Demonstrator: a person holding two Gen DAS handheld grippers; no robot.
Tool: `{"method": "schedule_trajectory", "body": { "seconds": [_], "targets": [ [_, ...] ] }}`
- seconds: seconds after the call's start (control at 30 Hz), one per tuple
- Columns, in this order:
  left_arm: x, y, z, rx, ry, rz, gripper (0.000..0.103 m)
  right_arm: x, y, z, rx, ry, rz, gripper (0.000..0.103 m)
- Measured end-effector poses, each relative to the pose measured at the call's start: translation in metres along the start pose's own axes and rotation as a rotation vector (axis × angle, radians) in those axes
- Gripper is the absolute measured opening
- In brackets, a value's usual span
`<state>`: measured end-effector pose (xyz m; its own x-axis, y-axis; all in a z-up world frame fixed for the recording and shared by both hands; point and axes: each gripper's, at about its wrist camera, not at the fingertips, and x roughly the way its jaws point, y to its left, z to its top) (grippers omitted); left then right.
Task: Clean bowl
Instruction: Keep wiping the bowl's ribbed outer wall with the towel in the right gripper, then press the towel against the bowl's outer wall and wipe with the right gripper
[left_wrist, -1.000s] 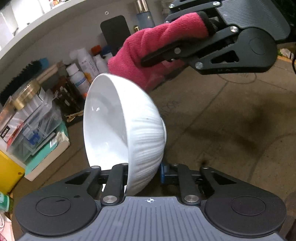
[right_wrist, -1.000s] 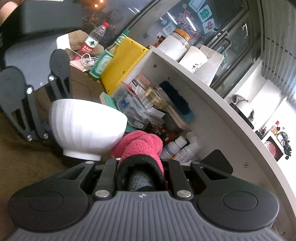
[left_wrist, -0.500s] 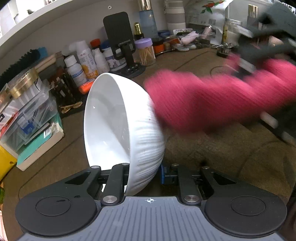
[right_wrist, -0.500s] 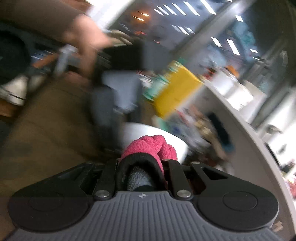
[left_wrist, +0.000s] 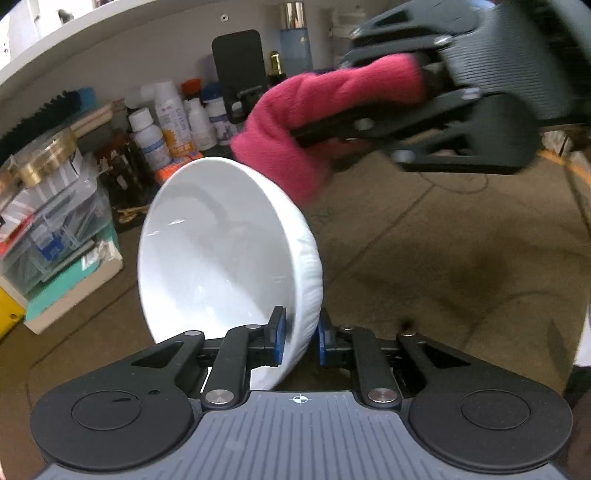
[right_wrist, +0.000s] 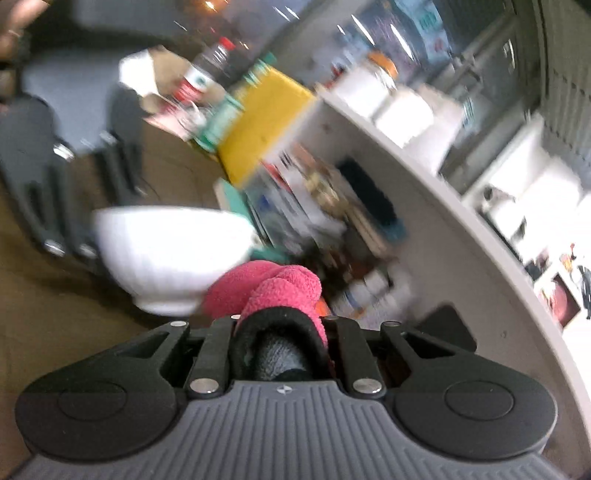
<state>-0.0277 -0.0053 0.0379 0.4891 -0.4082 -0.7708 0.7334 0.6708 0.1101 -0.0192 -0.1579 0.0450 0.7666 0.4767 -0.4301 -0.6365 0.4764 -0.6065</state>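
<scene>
The left gripper (left_wrist: 300, 339) is pinching the rim of the white bowl (left_wrist: 221, 258), tipping it up above the table (left_wrist: 424, 251), while the right gripper (right_wrist: 280, 332) is squeezing a pink cloth (left_wrist: 295, 147) just beside it.

Bottles (left_wrist: 162, 125), brush (left_wrist: 48, 107), yellow box (right_wrist: 266, 122)
</scene>
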Motion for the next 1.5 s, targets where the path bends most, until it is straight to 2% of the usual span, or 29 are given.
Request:
{"method": "schedule_trajectory", "body": {
  "seconds": [0.2, 0.43, 0.63, 0.8, 0.9, 1.0, 1.1, 1.17, 1.27, 1.33, 1.37, 1.5],
  "targets": [
    [-0.001, 0.0, -0.002, 0.002, 0.002, 0.005, 0.017, 0.003, 0.002, -0.007, 0.013, 0.01, 0.016, 0.016],
    [-0.002, -0.005, -0.001, 0.032, 0.016, 0.02, 0.014, -0.007, 0.012, 0.002, -0.018, -0.006, 0.028, 0.017],
    [-0.01, -0.012, -0.004, 0.035, 0.021, -0.031, 0.013, -0.013, 0.013, 0.006, -0.016, -0.026, 0.04, 0.017],
    [-0.025, -0.02, -0.01, -0.009, -0.011, -0.174, 0.013, -0.023, 0.019, 0.004, -0.032, -0.032, 0.059, 0.017],
    [-0.024, -0.017, -0.008, -0.017, -0.013, -0.176, 0.015, -0.026, 0.021, 0.003, -0.046, -0.033, 0.069, 0.017],
    [-0.018, -0.002, 0.003, -0.065, -0.028, -0.144, 0.014, -0.031, 0.021, 0.002, -0.051, -0.04, 0.092, 0.017],
    [-0.011, 0.009, 0.012, -0.092, -0.028, -0.157, 0.015, -0.037, 0.024, 0.003, -0.054, -0.064, 0.134, 0.017],
    [-0.007, 0.012, 0.016, -0.09, -0.022, -0.161, 0.021, -0.039, 0.026, 0.004, -0.061, -0.074, 0.148, 0.017],
    [-0.007, 0.011, 0.018, -0.073, -0.015, -0.107, 0.04, -0.039, 0.026, 0.004, -0.059, -0.079, 0.156, 0.017],
    [-0.01, 0.005, 0.016, -0.03, 0.0, -0.039, 0.057, -0.038, 0.025, 0.004, -0.046, -0.087, 0.167, 0.017],
    [-0.011, -0.005, 0.011, 0.021, 0.007, -0.002, 0.06, -0.037, 0.025, 0.004, -0.043, -0.088, 0.168, 0.017],
    [-0.001, -0.015, 0.002, 0.07, 0.052, 0.029, 0.062, -0.035, 0.027, 0.006, -0.044, -0.094, 0.173, 0.017]
  ]
}}
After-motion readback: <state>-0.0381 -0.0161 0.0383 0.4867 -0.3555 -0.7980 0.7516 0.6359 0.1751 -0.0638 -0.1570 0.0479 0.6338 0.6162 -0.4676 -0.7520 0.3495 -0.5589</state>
